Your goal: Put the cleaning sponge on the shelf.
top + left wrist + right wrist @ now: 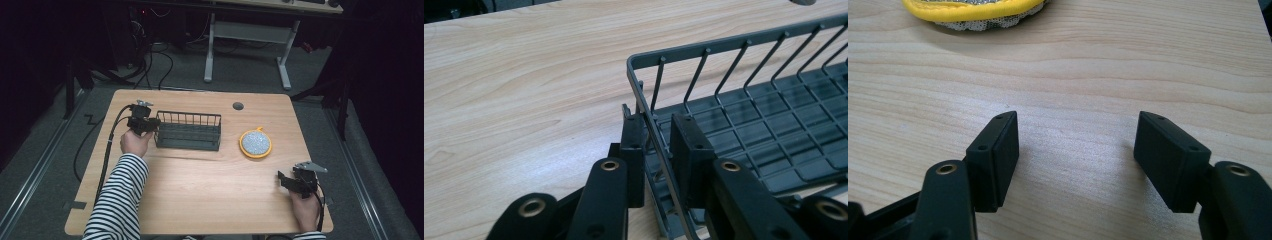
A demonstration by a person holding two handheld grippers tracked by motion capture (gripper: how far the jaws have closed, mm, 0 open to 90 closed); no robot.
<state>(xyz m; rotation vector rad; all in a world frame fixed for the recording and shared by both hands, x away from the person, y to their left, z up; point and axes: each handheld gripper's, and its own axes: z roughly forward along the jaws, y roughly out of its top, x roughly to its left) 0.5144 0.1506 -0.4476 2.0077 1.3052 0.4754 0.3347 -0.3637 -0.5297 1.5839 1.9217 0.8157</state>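
Table point(200, 180): light wood, mostly bare. Largest item on it was the rack point(189, 131), a dark wire basket, standing left of centre toward the far side, nothing in it. A round pad point(256, 143) with a yellow rim lay to its right, apart from it.

Left gripper point(150, 124) was at the rack's left end. In the left gripper view its jaws straddled the rack's end rim point(659, 145), one pad outside and one inside, with a narrow gap on the inner side (so closing on the wire, but I could not tell whether the grip was firm). The rack sat flat on the table, not lifted.

Right gripper point(283, 179) rested near the front right corner, well apart from the pad. Its jaws stood wide, nothing between them; the pad's edge point(973, 12) showed far ahead.

Judgement: early stage. The rack was engaged at one end, not visibly shifted; the pad was untouched. Moving the rack, and any handling of the pad, remained.
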